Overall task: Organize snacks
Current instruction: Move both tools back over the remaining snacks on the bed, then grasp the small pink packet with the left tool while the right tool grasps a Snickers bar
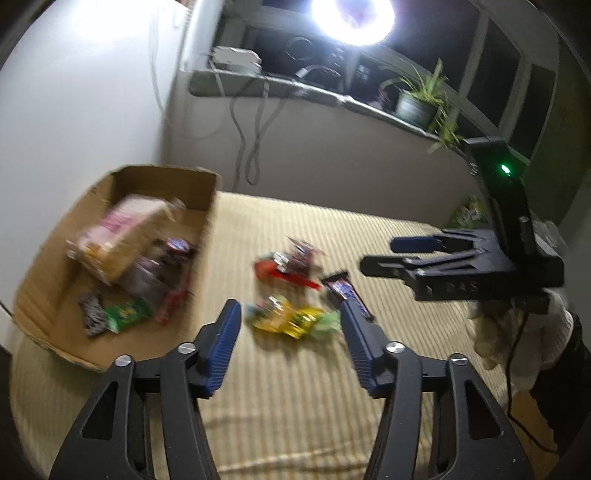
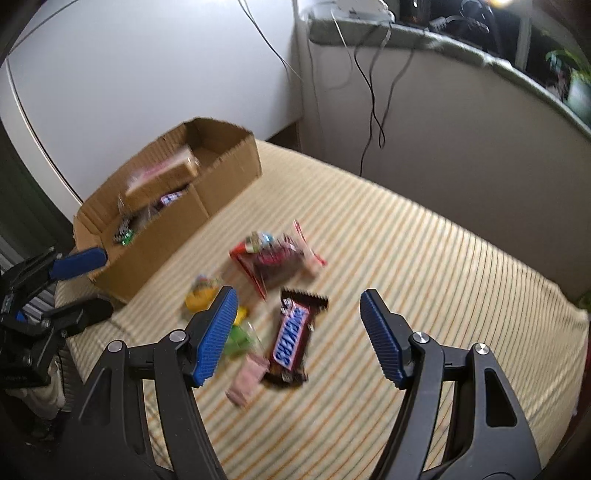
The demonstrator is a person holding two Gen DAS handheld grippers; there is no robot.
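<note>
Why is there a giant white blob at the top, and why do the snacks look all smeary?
In the left wrist view, a lamp glares so brightly it washes out its surroundings, and the snacks in the cardboard box smear with motion blur. In the right wrist view, there is no such glare; the Snickers bar stays readable while the other wrappers blur. Both fisheye views bend the striped cloth.

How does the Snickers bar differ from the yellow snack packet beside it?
The brown Snickers bar is long, narrow and dark with a blue logo; the crinkly yellow snack packet is bright and irregular. The bar lies nearer the right claw, the packet nearer the left claw. Both lie loose on the striped cloth, outside the cardboard box.
</note>
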